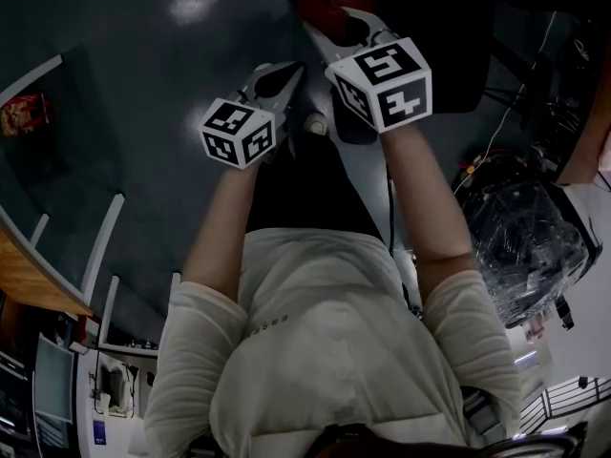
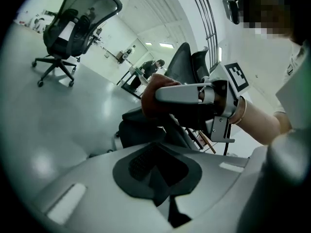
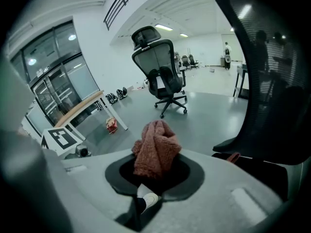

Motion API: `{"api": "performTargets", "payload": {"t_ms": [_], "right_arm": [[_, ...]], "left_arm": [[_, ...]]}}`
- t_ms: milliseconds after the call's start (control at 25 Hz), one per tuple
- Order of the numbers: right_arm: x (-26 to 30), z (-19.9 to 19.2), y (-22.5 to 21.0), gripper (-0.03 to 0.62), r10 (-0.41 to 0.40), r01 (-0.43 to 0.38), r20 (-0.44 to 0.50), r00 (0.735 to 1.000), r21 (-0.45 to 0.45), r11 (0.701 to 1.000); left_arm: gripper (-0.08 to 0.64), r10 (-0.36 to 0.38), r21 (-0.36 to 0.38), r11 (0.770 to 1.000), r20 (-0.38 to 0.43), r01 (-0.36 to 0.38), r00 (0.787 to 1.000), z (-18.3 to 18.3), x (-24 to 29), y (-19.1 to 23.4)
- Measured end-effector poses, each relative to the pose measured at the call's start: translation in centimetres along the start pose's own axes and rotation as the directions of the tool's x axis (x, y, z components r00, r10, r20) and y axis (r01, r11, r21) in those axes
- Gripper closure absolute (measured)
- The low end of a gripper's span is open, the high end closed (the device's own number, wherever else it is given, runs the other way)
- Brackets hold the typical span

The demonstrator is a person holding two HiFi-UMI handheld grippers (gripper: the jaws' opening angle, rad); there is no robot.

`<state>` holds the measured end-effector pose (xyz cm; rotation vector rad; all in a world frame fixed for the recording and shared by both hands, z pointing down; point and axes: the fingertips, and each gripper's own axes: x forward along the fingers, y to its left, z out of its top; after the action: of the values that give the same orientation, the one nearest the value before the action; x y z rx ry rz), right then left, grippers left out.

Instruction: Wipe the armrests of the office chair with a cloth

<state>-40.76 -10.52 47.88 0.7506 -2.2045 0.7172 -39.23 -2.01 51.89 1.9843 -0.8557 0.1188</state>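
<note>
Currently on record, one moment, two hand-held tools over a grey floor (image 1: pixel 191 84).

Item 1: right tool (image 3: pixel 154 174). Jaws closed on the cloth (image 3: pixel 155 147), a reddish-brown fleecy piece bunched upright between them. In the head view the right tool (image 1: pixel 332 19) is the farther forward of the two, with the cloth (image 1: pixel 320 6) at its tip. In the left gripper view the cloth (image 2: pixel 151 98) is a rounded wad at the end of that tool's grey jaw.

Item 2: left tool (image 2: pixel 156 171). Jaws drawn together, dark pads meeting, nothing between them. In the head view the left tool (image 1: pixel 289 72) is just beside the right one and slightly behind it.

Item 3: office chair (image 3: pixel 272 76). Black mesh back close at the right of the right gripper view. A dark flat part low beside it is possibly the armrest or the seat edge; the view is too dim to say. The cloth is near the chair, apart from the mesh back.

Item 4: second office chair (image 3: pixel 163 74). Black with a headrest, upright on its castors, well apart across the floor.

Item 5: wooden-topped surface (image 3: pixel 80 106) on white legs, at the left by the glass wall.
</note>
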Motion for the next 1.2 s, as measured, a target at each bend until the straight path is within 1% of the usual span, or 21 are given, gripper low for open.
{"api": "performTargets", "payload": {"t_ms": [160, 240, 320, 600, 800, 1000, 1080, 1200], "right_arm": [[0.2, -0.9, 2.1, 0.545, 0.030, -0.031, -0.009, 0.999, -0.034, 0.999], [0.3, -1.6, 3.2, 0.545, 0.045, -0.046, -0.030, 0.999, -0.063, 0.997], [0.1, -2.3, 4.2, 0.545, 0.057, -0.060, -0.051, 0.997, -0.072, 0.996], [-1.0, -5.5, 6.6, 0.545, 0.080, -0.088, -0.104, 0.991, -0.077, 0.993], [-2.4, -7.5, 7.7, 0.543, 0.092, -0.096, -0.105, 0.990, -0.039, 0.995], [-3.7, -9.2, 8.9, 0.543, 0.113, -0.111, -0.088, 0.990, 0.020, 0.994], [-4.2, -10.0, 9.5, 0.543, 0.115, -0.113, -0.087, 0.990, 0.026, 0.993], [-4.8, -11.3, 10.5, 0.543, 0.109, -0.110, -0.099, 0.989, 0.003, 0.994]], "left_arm": [[0.545, 0.043, 0.013, 0.999, 0.044, -0.044, 0.998, 0.2, -1.6, 1.1], [0.545, 0.067, -0.002, 0.998, 0.075, -0.067, 0.995, 0.3, -2.5, 1.6], [0.545, 0.084, -0.019, 0.996, 0.095, -0.082, 0.992, 0.3, -3.3, 2.0], [0.545, 0.092, -0.012, 0.996, 0.103, -0.091, 0.990, -0.6, -4.2, 1.5], [0.543, 0.098, 0.015, 0.995, 0.116, -0.100, 0.988, -1.1, -4.4, 0.4], [0.543, 0.116, 0.009, 0.993, 0.125, -0.118, 0.985, -2.3, -5.0, -0.1], [0.543, 0.122, 0.008, 0.992, 0.129, -0.124, 0.984, -2.7, -5.4, -0.3], [0.543, 0.131, 0.011, 0.991, 0.137, -0.134, 0.982, -3.3, -6.1, -0.7]]}}
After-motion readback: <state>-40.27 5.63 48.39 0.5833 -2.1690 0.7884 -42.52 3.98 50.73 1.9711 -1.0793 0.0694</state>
